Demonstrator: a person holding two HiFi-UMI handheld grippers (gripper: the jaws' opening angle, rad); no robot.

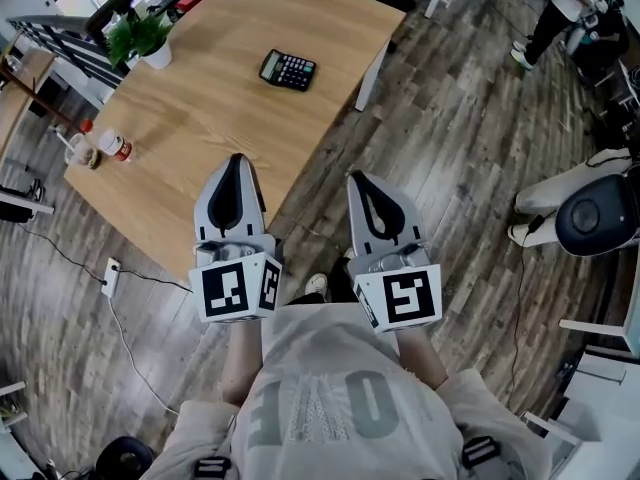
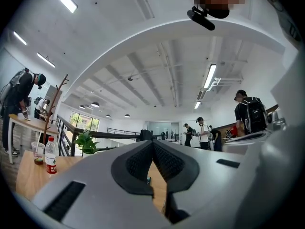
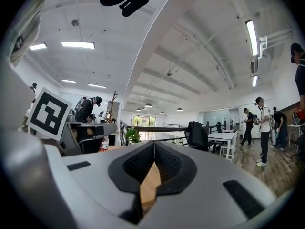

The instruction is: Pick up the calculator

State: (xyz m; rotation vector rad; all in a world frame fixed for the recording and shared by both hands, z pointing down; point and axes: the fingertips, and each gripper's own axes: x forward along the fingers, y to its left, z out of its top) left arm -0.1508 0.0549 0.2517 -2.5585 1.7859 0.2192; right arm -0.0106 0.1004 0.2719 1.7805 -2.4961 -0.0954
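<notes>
Plainly, both pairs of jaws are pressed together at the tips and have hold of nothing. In the left gripper view the dark ribbed pads of the left gripper (image 2: 152,143) meet in one line, and only a sliver of pale wood shows in the gap beneath them. The right gripper (image 3: 154,145) looks the same in its own view: pads closed tip to tip, bare wood showing below, nothing caught between.

From above, the two grippers are held side by side and roughly level, pointing away from the person. The left one's tip hangs over the near edge of the counter (image 1: 215,103). The right one hangs over the plank floor (image 1: 450,148) just off the counter's side.

The calculator (image 1: 288,69) lies flat on the counter, keys up, well ahead of both sets of jaws and untouched. It sits about between the lines the two grippers point along.

Further off, a potted plant (image 1: 140,36) stands at the counter's far left corner. A bottle (image 1: 113,146) and a cup (image 1: 78,150) stand at its left edge, well apart from the calculator.
</notes>
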